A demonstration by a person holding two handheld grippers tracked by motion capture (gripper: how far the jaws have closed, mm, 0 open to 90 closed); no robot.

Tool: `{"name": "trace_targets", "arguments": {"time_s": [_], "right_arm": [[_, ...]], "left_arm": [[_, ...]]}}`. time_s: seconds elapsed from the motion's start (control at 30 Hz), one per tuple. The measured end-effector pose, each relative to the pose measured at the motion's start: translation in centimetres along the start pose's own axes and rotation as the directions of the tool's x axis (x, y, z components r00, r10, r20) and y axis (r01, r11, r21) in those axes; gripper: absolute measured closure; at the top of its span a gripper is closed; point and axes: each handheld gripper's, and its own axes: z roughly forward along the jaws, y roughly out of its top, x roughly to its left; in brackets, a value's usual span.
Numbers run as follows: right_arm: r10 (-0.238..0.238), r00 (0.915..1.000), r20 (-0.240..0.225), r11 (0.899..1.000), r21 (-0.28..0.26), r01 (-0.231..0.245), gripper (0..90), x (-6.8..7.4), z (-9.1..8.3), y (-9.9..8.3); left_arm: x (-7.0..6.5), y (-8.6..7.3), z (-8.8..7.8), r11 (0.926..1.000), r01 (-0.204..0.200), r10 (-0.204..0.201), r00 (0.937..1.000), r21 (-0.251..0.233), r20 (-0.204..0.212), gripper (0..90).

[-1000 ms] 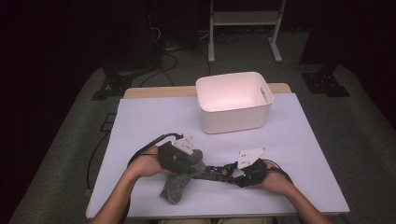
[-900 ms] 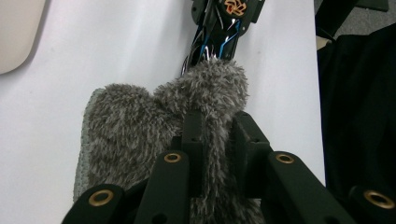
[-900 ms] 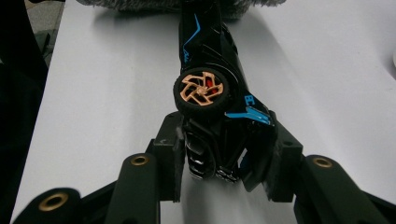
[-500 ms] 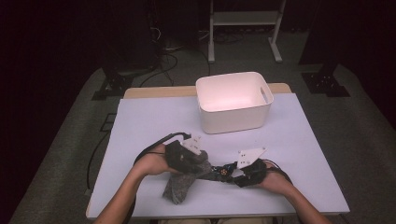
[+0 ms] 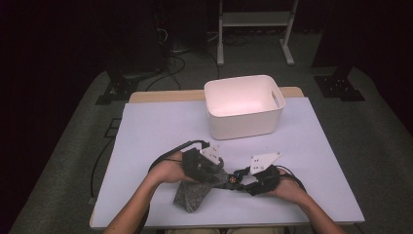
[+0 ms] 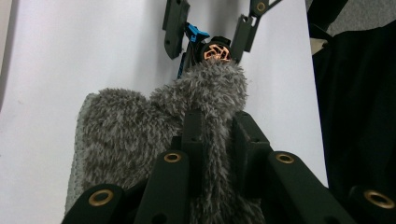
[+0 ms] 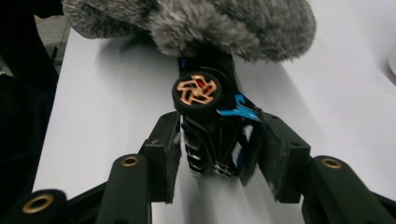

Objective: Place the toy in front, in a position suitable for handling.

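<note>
Presently, a toy car (image 7: 205, 126) is being worked into a fuzzy grey sock (image 6: 154, 135), low and centre in the high view, on a white table sheet (image 5: 156, 131).

Left gripper (image 6: 219, 140): jaws are clenched on the sock's cuff, grey pile bunched between the pads. The cuff is judged to be held up off the sheet so that its mouth stays presented toward the other tool. Sock's body is seen trailing toward the lower left of the left gripper view, lying on the sheet.

Right gripper (image 7: 219, 158): the car is seen between the jaws, black body with a blue fin and a copper-spoked wheel turned toward the lens. The jaws have just been opening, and a gap shows beside each pad, so the car is read as released, its far end already tucked under the sock's fluffy edge at the top of the right gripper view.

White storage bin (image 5: 243, 105): stands well apart, upper centre of the high view, interior apparently bare. Likely the destination once the car is wrapped, though this is only a judgement.

Both forearms are seen entering from the bottom edge, grippers nearly nose to nose.
</note>
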Motion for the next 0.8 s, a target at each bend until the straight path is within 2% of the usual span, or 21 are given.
{"name": "trace_targets", "arguments": {"time_s": [0.3,0.47,0.6,0.7,0.8], "right_arm": [[-0.003,1.0000,0.004,1.000,0.023,0.003,57.1,0.0,-0.2,-0.4],[-0.003,1.0000,0.006,1.000,0.020,0.003,57.4,0.1,-0.1,-0.3],[-0.002,1.0000,-0.008,1.000,0.012,0.003,57.5,0.2,0.2,-0.2],[-0.019,0.9998,-0.002,1.000,0.015,0.019,57.4,0.4,0.4,-0.1],[-0.010,0.9999,-0.004,1.000,0.013,0.010,57.4,0.3,0.4,-0.2]], "left_arm": [[-0.1,0.6,0.0,0.9996,-0.016,0.017,0.9997,0.024,-0.018,76.8],[-0.2,2.4,0.5,0.9985,-0.047,0.047,0.9988,0.028,-0.015,76.9],[0.0,4.1,1.8,0.9958,-0.079,0.079,0.9969,0.047,0.004,76.9],[0.1,4.7,2.3,0.9958,-0.076,0.076,0.9971,0.050,0.011,76.9],[0.3,4.2,2.0,0.9972,-0.065,0.064,0.9979,0.038,0.012,77.0]]}}
